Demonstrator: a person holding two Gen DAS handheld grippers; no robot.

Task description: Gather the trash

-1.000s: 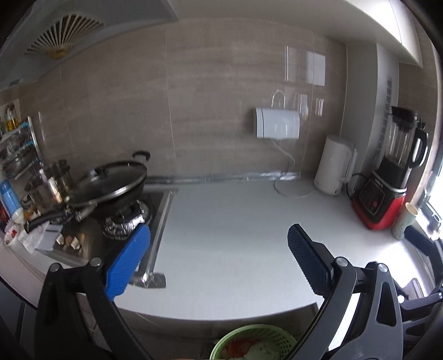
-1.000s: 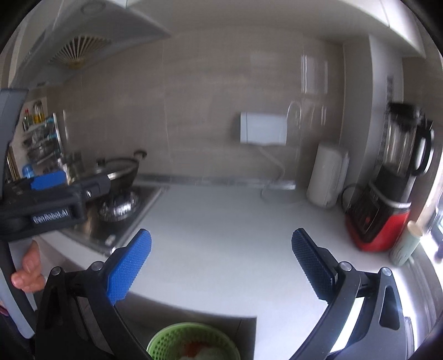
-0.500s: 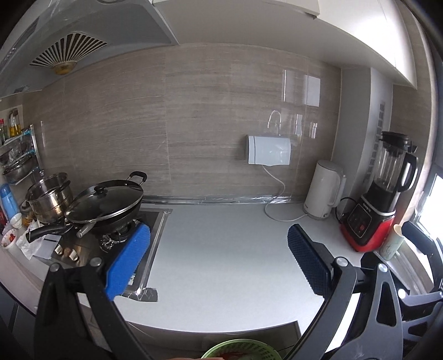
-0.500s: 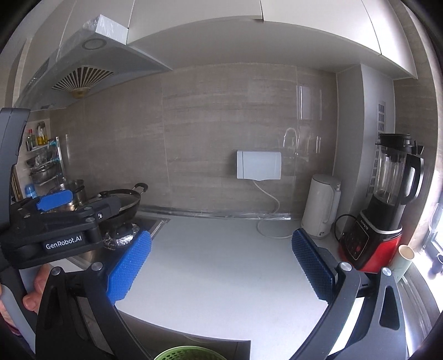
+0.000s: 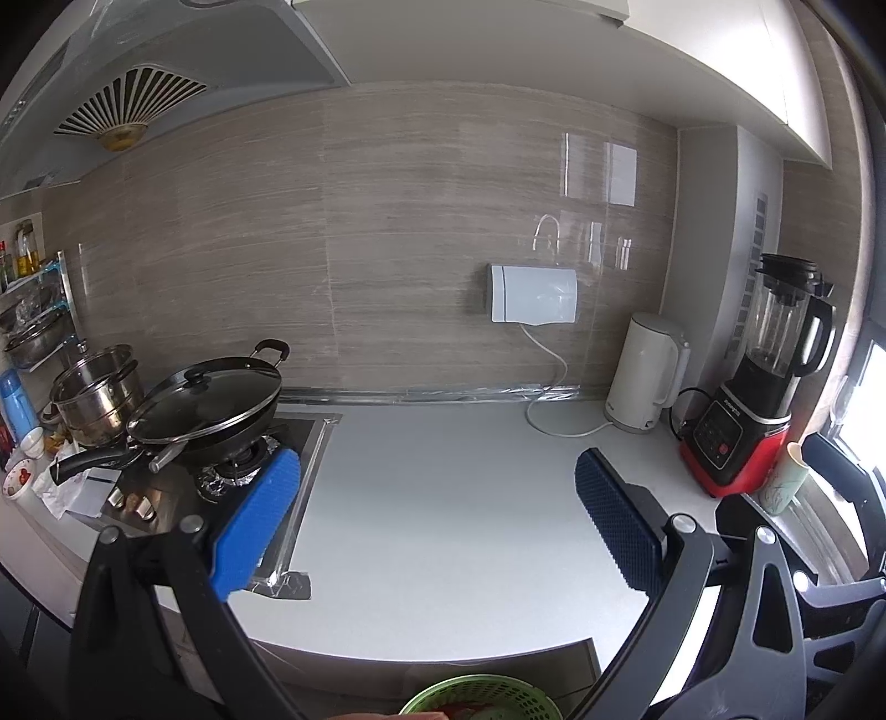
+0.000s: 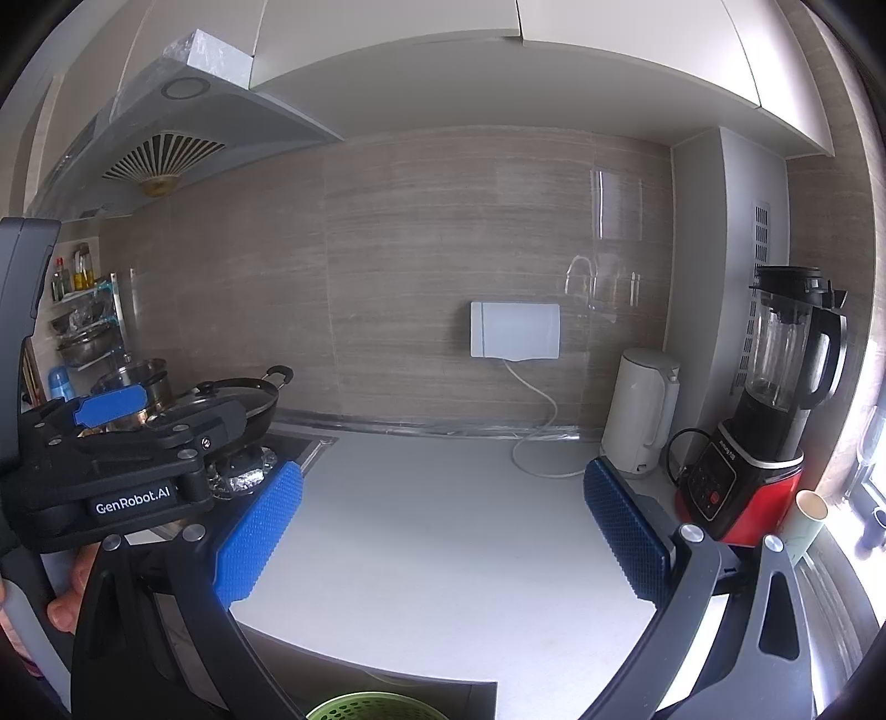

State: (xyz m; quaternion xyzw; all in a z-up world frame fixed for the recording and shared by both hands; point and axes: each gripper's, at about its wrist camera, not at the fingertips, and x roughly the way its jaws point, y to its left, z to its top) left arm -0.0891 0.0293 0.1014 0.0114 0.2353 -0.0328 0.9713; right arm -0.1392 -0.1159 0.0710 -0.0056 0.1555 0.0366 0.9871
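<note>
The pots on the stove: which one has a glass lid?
The black wok, nearer the counter; the steel pot behind it shows no lid.

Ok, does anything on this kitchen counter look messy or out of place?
The white counter itself looks tidy. The one messy spot is left of the stove: crumpled white paper and small bowls crowd the edge. Both grippers are open and empty.

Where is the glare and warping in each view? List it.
Left wrist: window at the right edge blown out, counter edge bowed by fisheye. Right wrist: same window glare behind the blender, cabinets curved, dark corners.
</note>
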